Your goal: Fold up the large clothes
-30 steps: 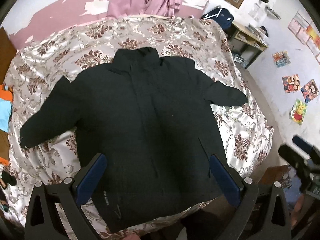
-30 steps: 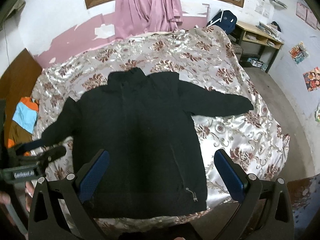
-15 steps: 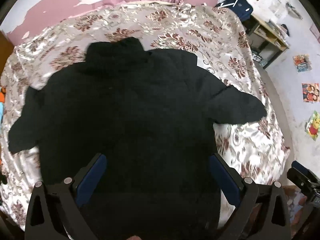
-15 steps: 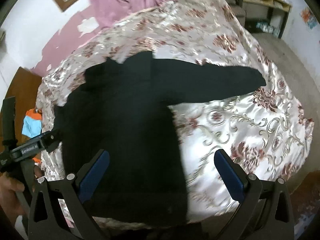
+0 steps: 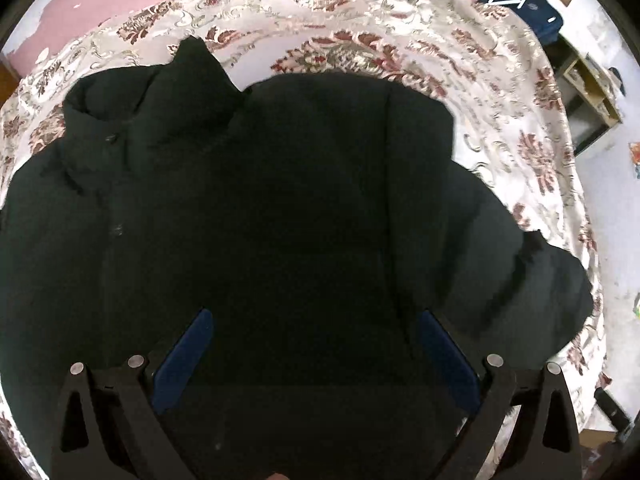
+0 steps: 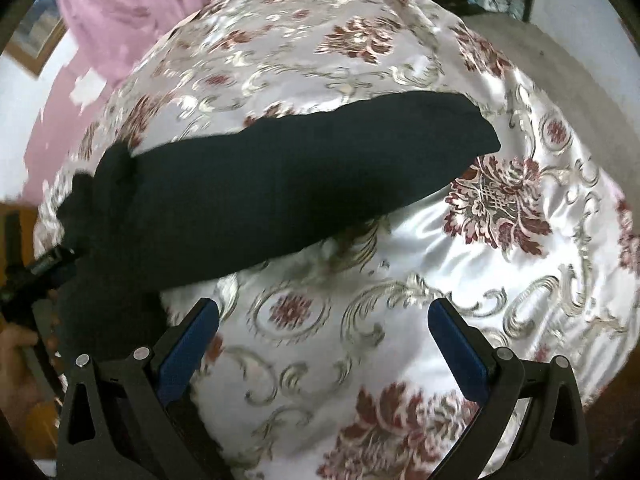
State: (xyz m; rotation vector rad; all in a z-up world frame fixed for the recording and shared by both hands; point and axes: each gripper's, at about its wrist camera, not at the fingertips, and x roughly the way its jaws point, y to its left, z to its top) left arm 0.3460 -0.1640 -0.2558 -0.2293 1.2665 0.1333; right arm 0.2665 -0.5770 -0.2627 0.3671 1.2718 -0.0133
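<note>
A large black jacket (image 5: 280,208) lies spread flat, front up, on a bed with a floral satin cover (image 5: 400,52). Its collar (image 5: 160,92) points to the far left. My left gripper (image 5: 316,344) is open and empty, low over the jacket's body. Its right sleeve (image 6: 300,176) stretches out across the cover in the right wrist view. My right gripper (image 6: 324,332) is open and empty, over bare cover just below that sleeve. The left gripper's body (image 6: 36,276) shows at that view's left edge.
Pink cloth (image 6: 132,12) hangs behind the bed. A wooden shelf unit (image 5: 592,92) and a dark blue bag (image 5: 528,4) stand to the right of the bed. Grey floor (image 6: 560,52) runs along the bed's right side.
Both grippers have dropped closer to the bed. The left one moved in over the jacket's body. The right one swung right, toward the outstretched sleeve. Both stay open.
</note>
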